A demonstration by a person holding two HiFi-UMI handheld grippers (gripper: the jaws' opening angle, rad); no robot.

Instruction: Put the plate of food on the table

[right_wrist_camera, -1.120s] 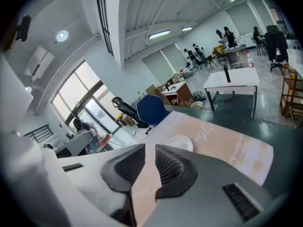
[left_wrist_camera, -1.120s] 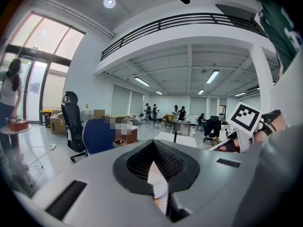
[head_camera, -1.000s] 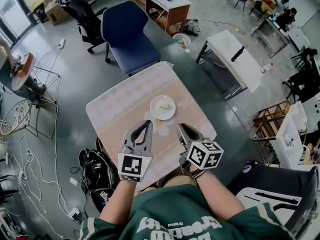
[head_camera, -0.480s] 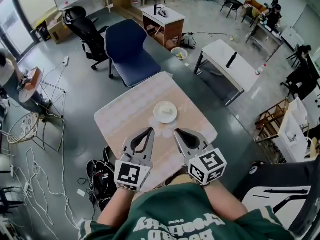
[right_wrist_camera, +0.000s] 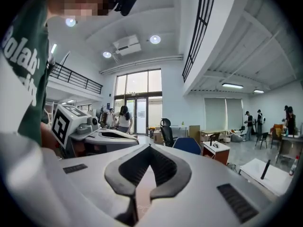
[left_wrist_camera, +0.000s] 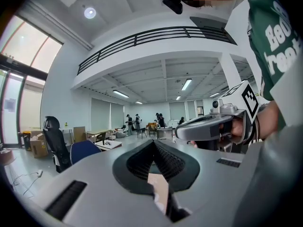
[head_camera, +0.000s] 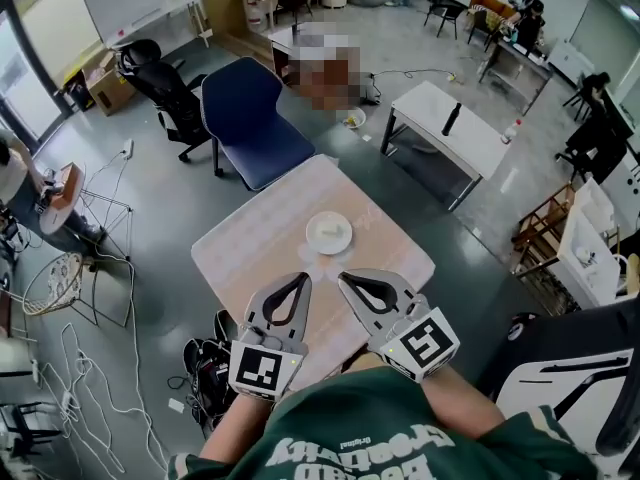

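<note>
A white plate (head_camera: 329, 234) with a pale piece of food on it rests on the pink-patterned table (head_camera: 250, 238), near its middle. My left gripper (head_camera: 304, 277) and right gripper (head_camera: 342, 276) hover side by side over the table's near edge, just short of the plate and not touching it. Both are shut with nothing between the jaws. The left gripper view has its own closed tips (left_wrist_camera: 152, 142) pointing out over the room, with the right gripper (left_wrist_camera: 208, 126) beside them. In the right gripper view its jaws (right_wrist_camera: 150, 146) are shut too, next to the left gripper (right_wrist_camera: 109, 136).
A blue chair (head_camera: 255, 118) stands at the table's far side, with a black office chair (head_camera: 160, 88) behind it. A white side table (head_camera: 450, 128) is at the right. A black bag (head_camera: 210, 358) and cables lie on the floor at the left.
The right gripper's jaws have closed. Both grippers have drawn back a little from the plate, which stays on the table. The head view has tilted up slightly.
</note>
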